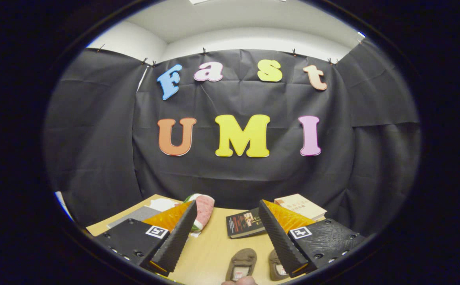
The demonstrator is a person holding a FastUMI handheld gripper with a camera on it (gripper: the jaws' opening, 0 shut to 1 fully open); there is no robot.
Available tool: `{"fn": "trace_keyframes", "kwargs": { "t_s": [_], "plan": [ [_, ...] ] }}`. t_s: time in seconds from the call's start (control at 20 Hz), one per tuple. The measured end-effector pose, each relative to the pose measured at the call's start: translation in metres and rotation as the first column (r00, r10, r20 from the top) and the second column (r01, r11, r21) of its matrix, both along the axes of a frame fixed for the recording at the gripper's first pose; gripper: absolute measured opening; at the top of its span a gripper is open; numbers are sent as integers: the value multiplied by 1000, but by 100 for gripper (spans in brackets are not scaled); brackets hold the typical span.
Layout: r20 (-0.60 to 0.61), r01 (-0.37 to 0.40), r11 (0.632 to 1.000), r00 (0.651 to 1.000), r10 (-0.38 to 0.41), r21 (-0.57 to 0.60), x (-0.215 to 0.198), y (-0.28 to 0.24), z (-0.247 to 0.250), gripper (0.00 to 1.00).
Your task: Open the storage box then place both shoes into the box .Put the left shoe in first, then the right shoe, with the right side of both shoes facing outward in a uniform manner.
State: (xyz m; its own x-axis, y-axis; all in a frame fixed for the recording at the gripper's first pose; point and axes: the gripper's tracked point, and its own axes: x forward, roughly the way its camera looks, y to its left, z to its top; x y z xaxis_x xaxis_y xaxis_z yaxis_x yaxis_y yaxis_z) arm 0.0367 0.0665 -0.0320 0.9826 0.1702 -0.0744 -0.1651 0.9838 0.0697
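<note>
Risk: my guess is that the shoes get mixed up, since the two brown shoes lie close together and look alike from here, so left and right are easy to swap
Risk, cause: the right shoe is partly hidden behind one finger, so which way it faces is hard to read before a grab
Risk, order: the box must be opened first, and I cannot say where it stands, so reaching for a shoe now would skip a step
Tool [221, 233]: fingers spread wide, nothing between them, touching nothing, raised above the worktop
Left-hand shoe [242, 263]: brown, on the worktop [214, 245], between the fingers and low down near their bases
Right-hand shoe [276, 268]: brown, just beside the first, partly behind the finger on that side
Dark book [245, 223]: flat on the worktop beyond the shoes
Pale book [300, 206]: behind the dark one, near the booth wall
Pink and white cloth item [203, 211]: beyond the other finger, what it is I cannot tell
Fingertip [240, 281]: a person's, close by the nearer shoe
</note>
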Motion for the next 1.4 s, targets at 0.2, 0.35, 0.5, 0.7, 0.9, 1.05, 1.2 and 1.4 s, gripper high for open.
{"fn": "trace_keyframes", "kwargs": {
  "t_s": [0.2, 0.35, 0.5, 0.7, 0.9, 1.05, 1.2, 1.4],
  "plan": [
    [-79, -90, 992, 992, 97, 87, 8, 38, -37, 94],
    [-152, -160, 971, 971, 187, 175, 13, 75, -76, 95],
    [-230, -215, 949, 935, 268, 232, 17, 112, -116, 95],
    [-331, -234, 907, 875, 353, 350, 18, 151, -169, 95],
    [-401, -242, 873, 814, 421, 423, 22, 182, -206, 96],
    [-417, -230, 846, 789, 452, 481, 22, 193, -221, 96],
    [-417, -204, 783, 753, 509, 588, 18, 200, -232, 96],
    [-417, -135, 694, 712, 564, 707, 18, 209, -238, 96]
  ]
}}
